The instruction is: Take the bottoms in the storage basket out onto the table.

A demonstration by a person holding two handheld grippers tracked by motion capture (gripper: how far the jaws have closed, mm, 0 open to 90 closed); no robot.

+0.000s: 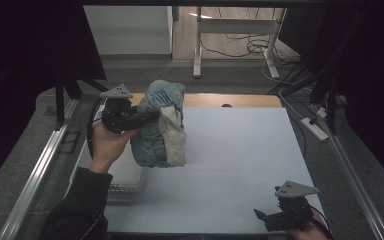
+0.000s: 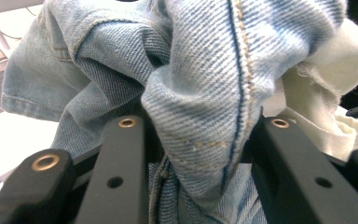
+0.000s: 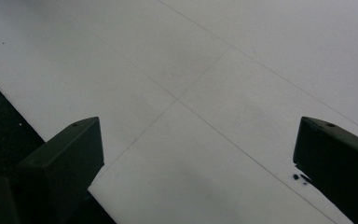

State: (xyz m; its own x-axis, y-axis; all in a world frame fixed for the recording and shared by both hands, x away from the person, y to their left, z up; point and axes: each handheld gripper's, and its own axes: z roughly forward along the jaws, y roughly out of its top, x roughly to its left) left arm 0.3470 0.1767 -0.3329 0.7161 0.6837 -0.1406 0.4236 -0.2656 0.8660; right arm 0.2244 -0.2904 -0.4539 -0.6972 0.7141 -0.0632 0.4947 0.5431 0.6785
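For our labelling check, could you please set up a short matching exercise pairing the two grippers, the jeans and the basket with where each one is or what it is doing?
Things:
1. left gripper
2. right gripper
3. jeans
4. wire basket

States:
A. bunched up, lifted above the table
B. jaws apart near the table's near edge
C. at the table's left edge, beneath the left hand
D. clamped on denim

Pairs: 1-D, 2-B, 3-A, 4-C

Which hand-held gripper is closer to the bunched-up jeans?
Left. The left hand-held gripper is clamped on the jeans, holding them up. The right hand-held gripper sits open, far off at the table's near right corner.
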